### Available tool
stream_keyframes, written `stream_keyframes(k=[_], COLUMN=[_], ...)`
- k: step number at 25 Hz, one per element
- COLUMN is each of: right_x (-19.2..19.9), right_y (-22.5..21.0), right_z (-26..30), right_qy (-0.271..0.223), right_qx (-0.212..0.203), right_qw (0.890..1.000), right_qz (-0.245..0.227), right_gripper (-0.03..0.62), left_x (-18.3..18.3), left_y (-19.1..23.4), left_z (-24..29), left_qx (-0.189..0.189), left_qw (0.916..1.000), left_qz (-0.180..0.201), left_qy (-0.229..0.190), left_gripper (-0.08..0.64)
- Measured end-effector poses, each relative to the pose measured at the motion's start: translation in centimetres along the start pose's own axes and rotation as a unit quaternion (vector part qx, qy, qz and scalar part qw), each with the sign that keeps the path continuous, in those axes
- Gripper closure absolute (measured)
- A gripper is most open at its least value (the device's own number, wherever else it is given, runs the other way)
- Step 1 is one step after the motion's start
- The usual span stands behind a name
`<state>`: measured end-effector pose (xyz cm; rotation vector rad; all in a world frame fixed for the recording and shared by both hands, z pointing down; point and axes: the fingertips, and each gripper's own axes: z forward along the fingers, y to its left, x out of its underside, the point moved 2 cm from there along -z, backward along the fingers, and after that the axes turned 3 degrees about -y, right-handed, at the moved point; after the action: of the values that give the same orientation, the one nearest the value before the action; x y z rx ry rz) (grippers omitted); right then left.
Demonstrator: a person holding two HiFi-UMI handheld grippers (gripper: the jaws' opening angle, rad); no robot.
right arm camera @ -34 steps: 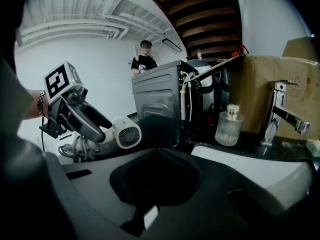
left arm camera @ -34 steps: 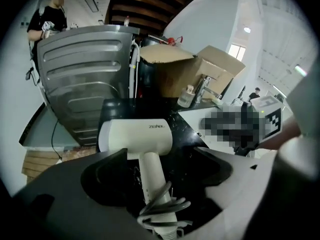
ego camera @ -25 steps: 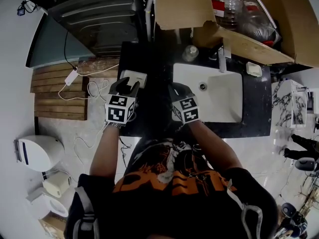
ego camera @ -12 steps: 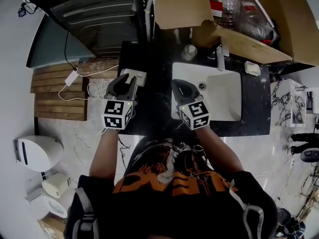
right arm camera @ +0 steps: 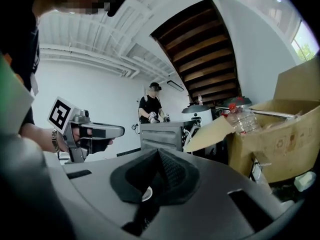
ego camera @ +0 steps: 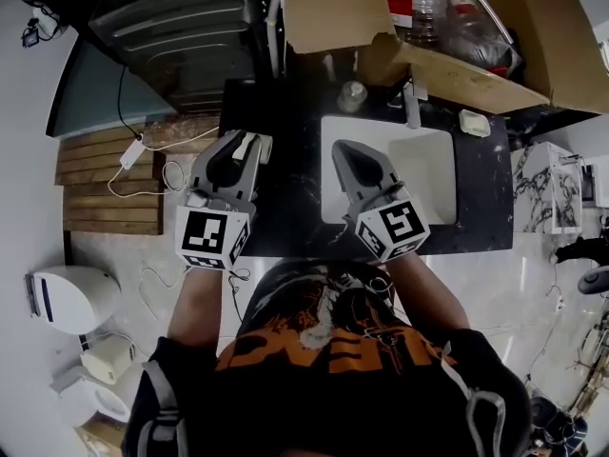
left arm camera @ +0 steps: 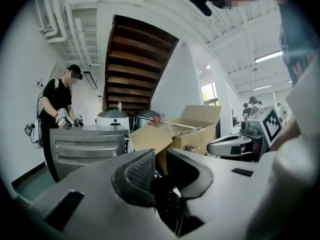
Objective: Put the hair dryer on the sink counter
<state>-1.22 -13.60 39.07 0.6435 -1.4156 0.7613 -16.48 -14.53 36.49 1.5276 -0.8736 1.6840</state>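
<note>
I cannot make out a hair dryer in any view. The black sink counter point(ego camera: 295, 198) with its white basin point(ego camera: 428, 179) lies below me. My left gripper point(ego camera: 243, 141) hovers over the counter's left end. Its jaws are closing, with a narrow gap and nothing between them in the left gripper view point(left arm camera: 161, 159). My right gripper point(ego camera: 344, 150) hangs over the basin's left rim. Its pads meet on nothing in the right gripper view point(right arm camera: 159, 156). Both grippers are lifted and point level across the room.
A faucet point(ego camera: 409, 103), a small jar point(ego camera: 351, 95) and a soap dish point(ego camera: 473, 122) line the counter's back. An open cardboard box point(ego camera: 457, 55) with bottles overhangs it. A metal appliance point(ego camera: 190, 27), a wooden mat point(ego camera: 105, 179), a white adapter with cable point(ego camera: 131, 150) and a toilet point(ego camera: 71, 293) are at the left.
Both grippers have risen toward my head and look larger. The left jaws have narrowed from wide apart, and that gripper now covers the white box on the counter's left end.
</note>
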Motion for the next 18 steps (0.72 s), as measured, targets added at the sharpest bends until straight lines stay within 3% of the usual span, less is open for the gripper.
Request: stream_keyframes(k=[10, 18], right_x=[-4.4, -9.3], right_y=[-0.9, -0.8], right_z=[-1.3, -3.7], right_qy=[-0.05, -0.102], right_qx=[0.007, 0.003], right_qw=[0.999, 0.994], right_qz=[-0.013, -0.029], right_gripper=[0.578, 0.578], left_x=[-3.1, -7.1], left_y=[0.3, -1.6], left_z=[-1.5, -2.3], left_qx=[-0.034, -0.027], left_qw=[0.9984, 0.9962], left_qz=[0.001, 0.01], left_qy=[-0.045, -0.082], left_gripper=[0.517, 0.523])
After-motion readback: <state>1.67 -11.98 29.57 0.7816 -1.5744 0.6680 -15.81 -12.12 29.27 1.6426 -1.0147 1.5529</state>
